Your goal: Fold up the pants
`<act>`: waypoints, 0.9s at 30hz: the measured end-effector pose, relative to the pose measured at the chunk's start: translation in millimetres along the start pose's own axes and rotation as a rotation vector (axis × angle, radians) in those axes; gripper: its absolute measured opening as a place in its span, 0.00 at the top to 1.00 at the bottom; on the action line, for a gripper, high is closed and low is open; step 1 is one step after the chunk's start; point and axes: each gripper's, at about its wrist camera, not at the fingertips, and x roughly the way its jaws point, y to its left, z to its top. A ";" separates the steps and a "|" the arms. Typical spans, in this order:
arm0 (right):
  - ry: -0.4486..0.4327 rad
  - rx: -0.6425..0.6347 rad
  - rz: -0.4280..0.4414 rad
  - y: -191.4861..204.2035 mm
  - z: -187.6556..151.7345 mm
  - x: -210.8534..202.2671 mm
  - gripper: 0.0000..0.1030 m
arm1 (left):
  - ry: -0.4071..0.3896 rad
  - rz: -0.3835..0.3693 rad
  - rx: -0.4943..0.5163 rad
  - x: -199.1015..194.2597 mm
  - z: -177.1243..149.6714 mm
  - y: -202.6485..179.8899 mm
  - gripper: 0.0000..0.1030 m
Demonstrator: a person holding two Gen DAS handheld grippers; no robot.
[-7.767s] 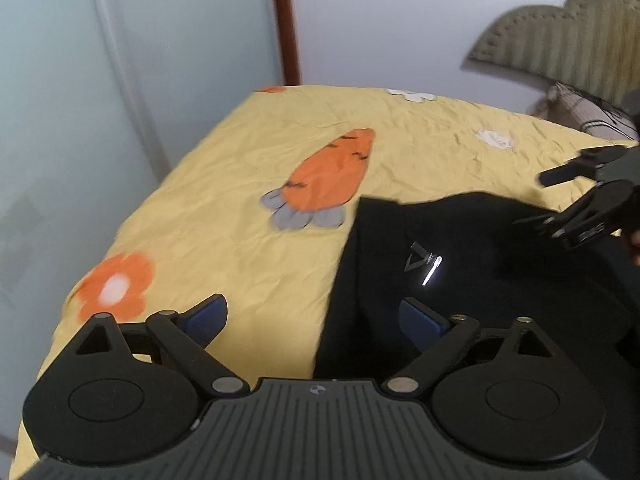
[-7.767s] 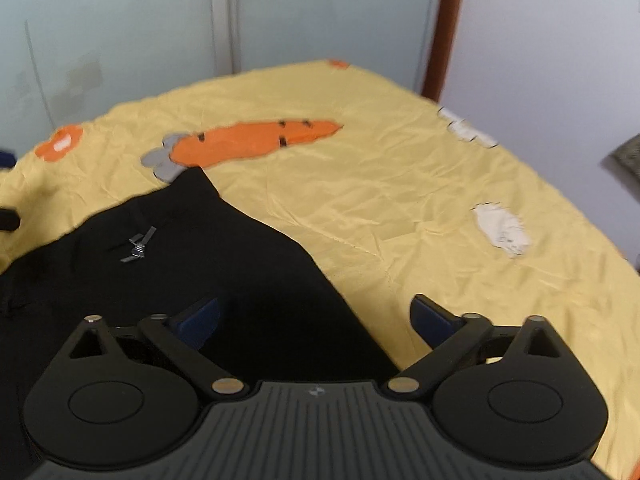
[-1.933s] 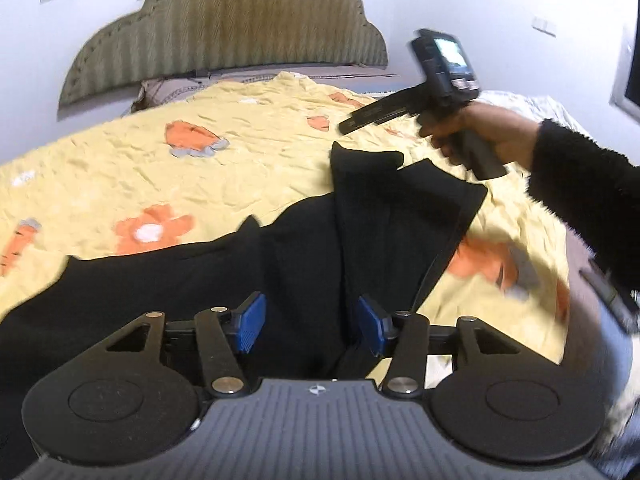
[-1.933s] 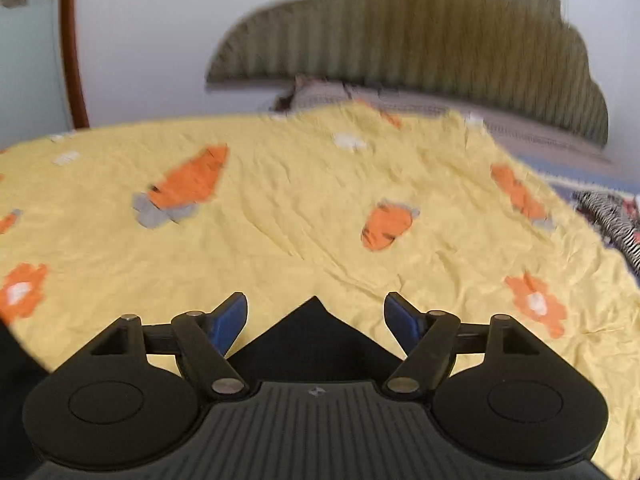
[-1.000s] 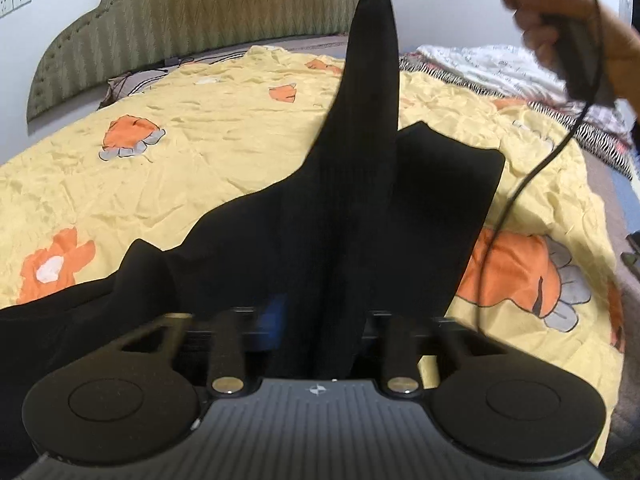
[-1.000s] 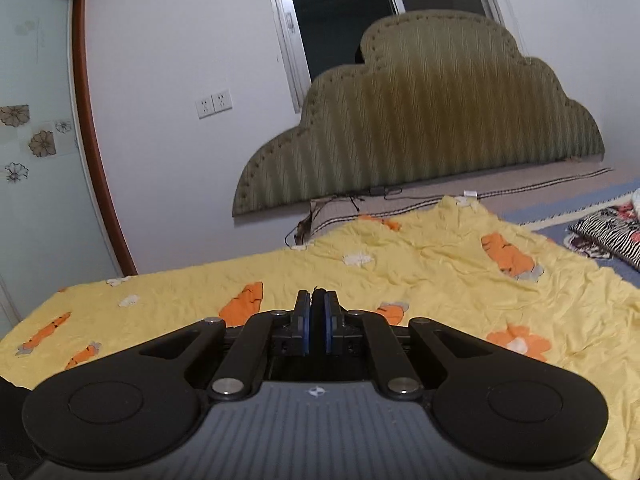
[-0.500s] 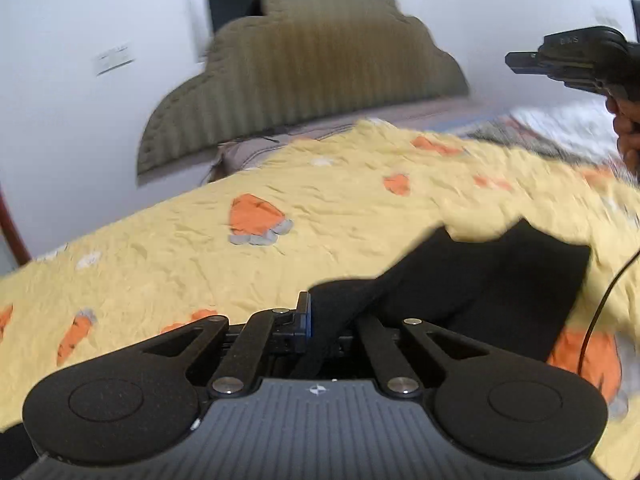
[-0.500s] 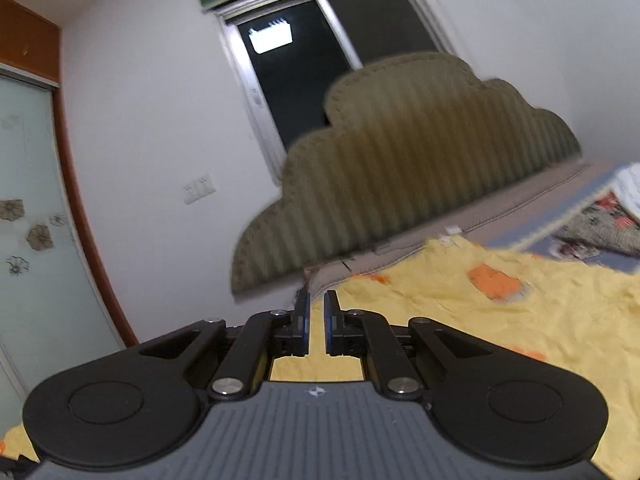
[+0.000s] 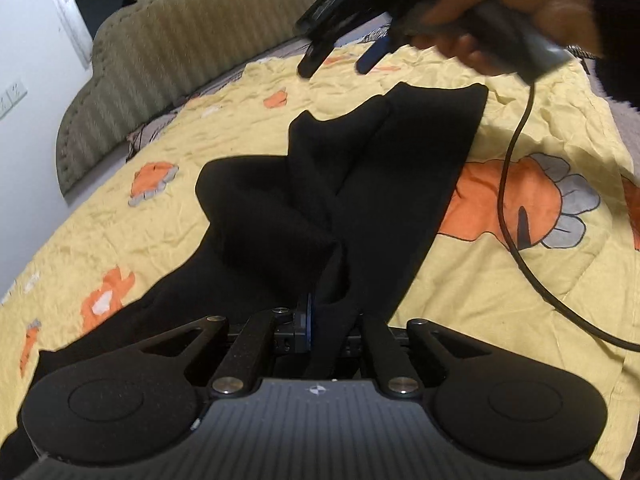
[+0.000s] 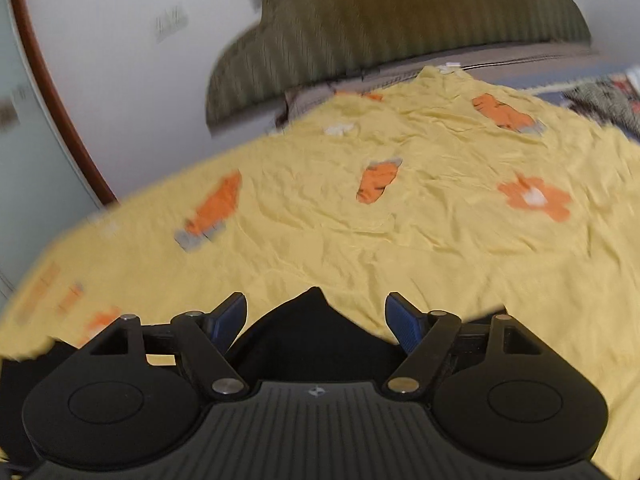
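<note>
Black pants (image 9: 360,184) lie on a yellow bedsheet (image 9: 500,280) printed with carrots and flowers, the two legs stretching away from me. My left gripper (image 9: 326,320) is shut on a bunched fold of the pants near me. My right gripper (image 9: 340,60) hovers open above the far leg ends, held in a hand. In the right wrist view the right gripper (image 10: 316,320) is open and empty, with a point of the pants (image 10: 312,332) just below it.
A padded olive headboard (image 9: 192,40) stands at the far side of the bed. The right gripper's black cable (image 9: 516,216) hangs over the sheet at the right. A striped blanket (image 10: 600,100) lies at the bed's far right.
My right gripper has opened, let go of the pant leg and come down towards the bed. The leg now lies on the sheet. My left gripper stays shut on the pants.
</note>
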 end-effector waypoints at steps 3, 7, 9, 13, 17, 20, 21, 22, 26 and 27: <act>0.078 -0.024 -0.032 10.6 7.9 34.9 0.26 | -0.006 0.003 0.007 -0.4 0.1 0.3 0.84; 0.157 -0.090 -0.055 19.7 9.5 68.4 0.32 | -0.010 0.003 0.009 -0.1 2.9 2.0 0.81; 0.195 -0.121 -0.091 21.2 6.1 77.5 0.86 | -0.013 0.005 0.008 0.5 3.2 2.0 0.81; 0.118 -0.114 -0.072 18.9 4.7 54.5 0.94 | -0.032 0.015 -0.016 -1.6 3.1 7.2 0.81; -0.040 -0.065 -0.005 17.8 29.1 18.8 0.94 | -0.058 0.074 -0.086 -0.1 15.0 21.6 0.83; -0.267 -0.037 0.033 18.1 49.5 -26.5 0.94 | -0.053 0.155 -0.187 4.4 34.6 42.7 0.83; -0.337 -0.016 0.049 14.2 51.4 -42.3 0.94 | -0.046 0.164 -0.222 5.0 39.4 49.5 0.82; -0.391 0.008 0.059 7.3 49.2 -57.0 0.94 | -0.039 0.159 -0.251 5.5 43.2 55.4 0.76; -0.369 0.132 -0.033 -36.5 12.7 -83.2 0.94 | -0.027 0.098 -0.221 6.7 42.9 49.3 0.76; -0.341 0.157 -0.072 -47.0 -0.4 -84.9 0.94 | -0.013 0.083 -0.186 10.1 40.5 42.3 0.76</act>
